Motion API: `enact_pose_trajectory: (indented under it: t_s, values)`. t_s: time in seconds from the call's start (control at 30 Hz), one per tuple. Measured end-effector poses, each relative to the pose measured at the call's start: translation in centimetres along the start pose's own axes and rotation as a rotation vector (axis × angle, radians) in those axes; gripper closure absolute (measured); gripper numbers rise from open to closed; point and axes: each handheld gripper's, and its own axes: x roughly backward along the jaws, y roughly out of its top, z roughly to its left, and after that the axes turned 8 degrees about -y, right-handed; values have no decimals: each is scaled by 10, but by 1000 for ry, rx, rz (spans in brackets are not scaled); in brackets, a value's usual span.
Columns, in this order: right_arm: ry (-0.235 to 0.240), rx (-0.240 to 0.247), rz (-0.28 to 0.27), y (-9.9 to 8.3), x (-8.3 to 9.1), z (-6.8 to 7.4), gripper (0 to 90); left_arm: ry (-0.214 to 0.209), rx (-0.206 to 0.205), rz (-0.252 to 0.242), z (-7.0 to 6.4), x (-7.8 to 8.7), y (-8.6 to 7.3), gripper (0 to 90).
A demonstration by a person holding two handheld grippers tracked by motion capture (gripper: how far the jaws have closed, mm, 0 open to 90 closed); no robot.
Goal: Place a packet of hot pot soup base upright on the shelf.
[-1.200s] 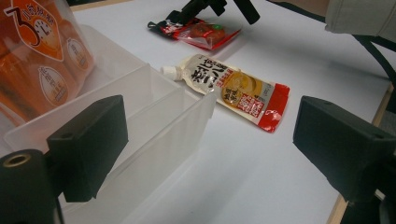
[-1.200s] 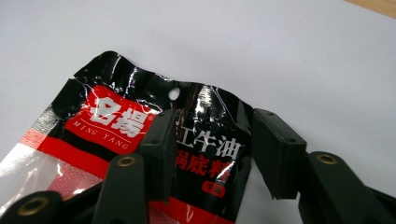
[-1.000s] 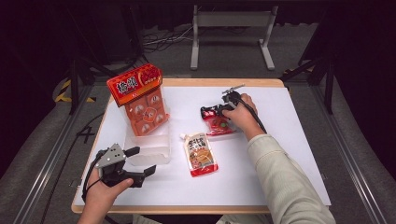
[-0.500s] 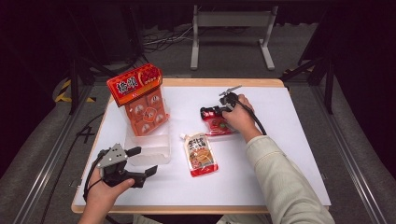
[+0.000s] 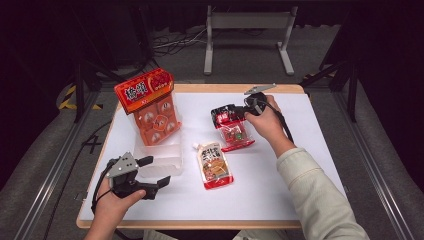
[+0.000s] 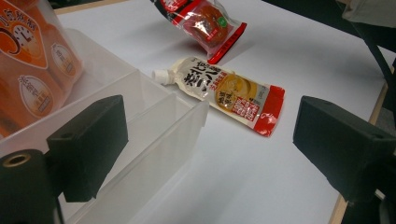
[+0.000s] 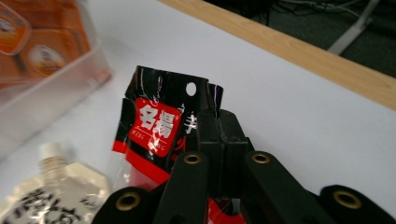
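While the person works from the near edge of the white-covered counter (image 5: 310,150), the left hand-held gripper (image 5: 152,172) rests low at the near left with its jaws spread wide and nothing between them, seemingly waiting beside the clear plastic bin (image 5: 162,152). That bin holds an upright orange snack package (image 5: 150,107) at its far end; its nearer compartments look empty, probably meant for the loose packets. Near the middle, a cream spouted pouch (image 5: 215,167) lies flat on the counter, just right of the bin. Farther right, the right hand-held gripper (image 5: 239,114) is pressed together on the black top edge of a red and black snack packet (image 5: 234,131), pinching it at the header so the packet tilts up, likely for carrying to the bin.
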Motion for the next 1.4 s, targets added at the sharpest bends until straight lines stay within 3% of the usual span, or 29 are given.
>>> enact_pose_trajectory:
  t_s: [0.23, 0.37, 1.1, 1.4]
  values:
    - [89, 55, -118, 8, 40, 10, 900, -7, -6, -4, -1, -3, 4, 108]
    - [97, 68, -157, 10, 54, 15, 900, -10, -6, -7, -1, -5, 5, 108]
    - [248, 98, -350, 18, 102, 36, 900, -30, -12, -31, 1, -7, 9, 125]
    - [323, 148, -417, 23, 114, 51, 900, -40, -10, -57, 2, -4, 10, 143]
